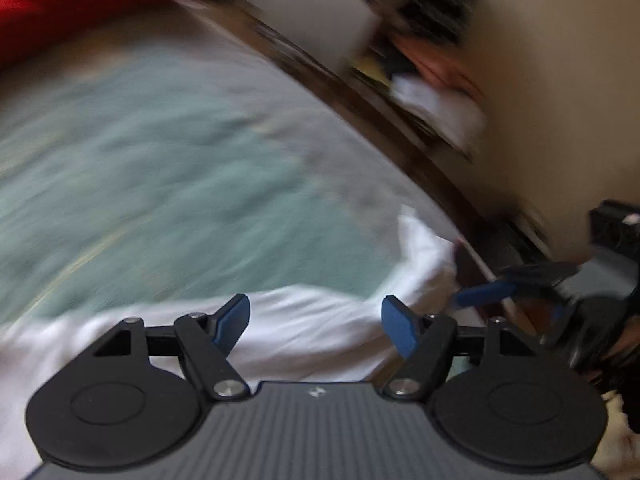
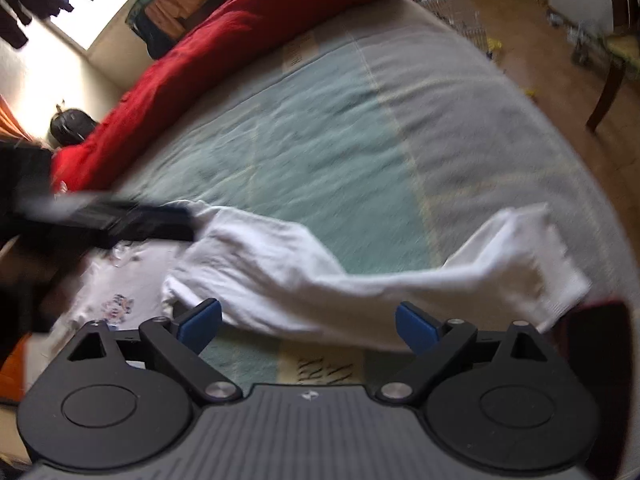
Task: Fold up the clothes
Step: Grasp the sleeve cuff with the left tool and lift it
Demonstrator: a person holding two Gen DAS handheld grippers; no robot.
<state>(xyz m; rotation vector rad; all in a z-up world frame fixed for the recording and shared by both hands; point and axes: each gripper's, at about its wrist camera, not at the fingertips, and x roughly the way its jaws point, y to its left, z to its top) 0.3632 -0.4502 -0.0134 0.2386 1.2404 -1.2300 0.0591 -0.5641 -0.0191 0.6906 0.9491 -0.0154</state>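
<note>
The left gripper (image 1: pixel 316 326) shows its blue-padded fingers spread apart with nothing between them, poised over the white garment (image 1: pixel 304 328), which fills the 6 o'clock part of the left wrist view. That view is heavily smeared by blur: beyond the white cloth only a teal and grey bedspread (image 1: pixel 168 184) and a dark wooden bed edge (image 1: pixel 360 108) running toward 4 o'clock can be made out. At 3 o'clock it catches the right gripper (image 1: pixel 516 284) from the side, one blue pad showing.

The right wrist view is sharper and shows far more. The right gripper (image 2: pixel 308 328) has its fingers spread wide, empty, above a long white sleeve (image 2: pixel 400 284) that stretches from the middle toward 3 o'clock and ends in a cuff (image 2: pixel 536 248). At 8 o'clock the garment's body lies flat on the bed with a small printed picture (image 2: pixel 120 304) on it, a detail the other camera does not give. The left gripper (image 2: pixel 152 220) appears as a dark blur at 9 o'clock, over the garment. A red duvet (image 2: pixel 248 40) is heaped along the bed's far side at 11 o'clock, a bright window (image 2: pixel 116 4) sits beyond it, and a wooden chair (image 2: pixel 612 76) stands on the floor at 2 o'clock.
</note>
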